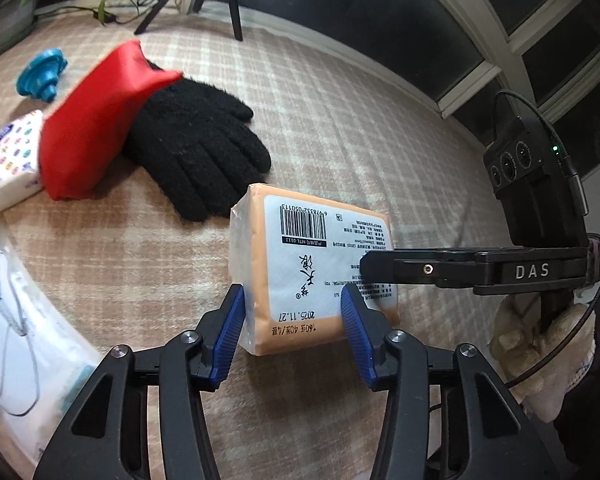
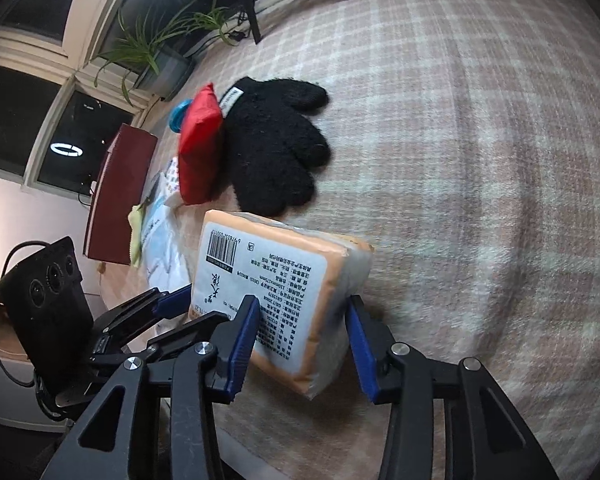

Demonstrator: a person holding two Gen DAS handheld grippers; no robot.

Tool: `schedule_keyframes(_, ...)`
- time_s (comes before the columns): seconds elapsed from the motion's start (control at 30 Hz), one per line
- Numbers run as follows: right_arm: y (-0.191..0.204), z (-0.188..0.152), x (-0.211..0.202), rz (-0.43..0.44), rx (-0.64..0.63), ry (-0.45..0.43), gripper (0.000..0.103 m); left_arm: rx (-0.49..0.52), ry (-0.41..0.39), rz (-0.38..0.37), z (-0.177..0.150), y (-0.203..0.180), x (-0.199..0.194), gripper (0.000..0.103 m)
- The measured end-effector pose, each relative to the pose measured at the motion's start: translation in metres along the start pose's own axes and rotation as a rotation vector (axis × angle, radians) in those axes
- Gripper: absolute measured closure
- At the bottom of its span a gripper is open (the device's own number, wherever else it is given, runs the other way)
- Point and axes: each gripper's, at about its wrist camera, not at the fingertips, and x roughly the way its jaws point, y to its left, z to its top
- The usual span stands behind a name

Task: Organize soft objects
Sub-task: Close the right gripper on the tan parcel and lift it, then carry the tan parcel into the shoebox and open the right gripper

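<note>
On the left edge of the left wrist view, a clear bag of blue face masks [image 1: 8, 312] lies on the pink checked blanket [image 1: 340, 128], with a white tissue pack with coloured dots [image 1: 14, 158] just beyond it. Farther back sits a blue plastic funnel-like piece [image 1: 44, 74]. To its right a red pouch [image 1: 92, 128] rests with its far end over the cuff of a black fuzzy glove [image 1: 196, 148], whose fingers point toward the near right.

In the near middle stands the orange tissue pack [image 1: 312, 272], tilted up on its edge with the white barcode label facing the camera. The left gripper [image 1: 293, 332] has it between its blue pads [image 1: 230, 328] — one pressed on the left side, the other on the labelled face, so the grip is closed on the pack. From the right, a black finger of the right gripper [image 1: 380, 266], marked DAS, reaches across the label; a hand in a cream work glove [image 1: 548, 356] holds it.

In the right wrist view the same pack [image 2: 280, 300] sits between the right gripper's [image 2: 302, 340] blue pads [image 2: 360, 344]. The left pad lies on the label; the right pad sits close beside the pack's clear end, and whether it presses I cannot tell. The left gripper [image 2: 176, 304] touches the pack's left edge. Beyond lie the glove [image 2: 276, 144], the pouch [image 2: 200, 148] and a potted plant [image 2: 160, 56].
</note>
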Motion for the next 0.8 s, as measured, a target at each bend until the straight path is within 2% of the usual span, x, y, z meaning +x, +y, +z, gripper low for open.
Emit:
schedule_keyframes(0.13,0.025,0.0,-0.003,0.0,-0.017,-0.017,0.062,0.001,-0.034,-0.015,-0.001,0.005,-0.023,0.057)
schedule_keyframes(0.37,0.096,0.008,0.001,0.009,-0.098,-0.048,0.062,0.015,-0.121,0.011,-0.001,0.028,-0.078,0.057)
schedule_keyframes(0.8,0.25,0.035,0.057,0.081,-0.276,-0.032,0.062,-0.052,-0.311,0.113,-0.009,0.109,-0.193,0.057)
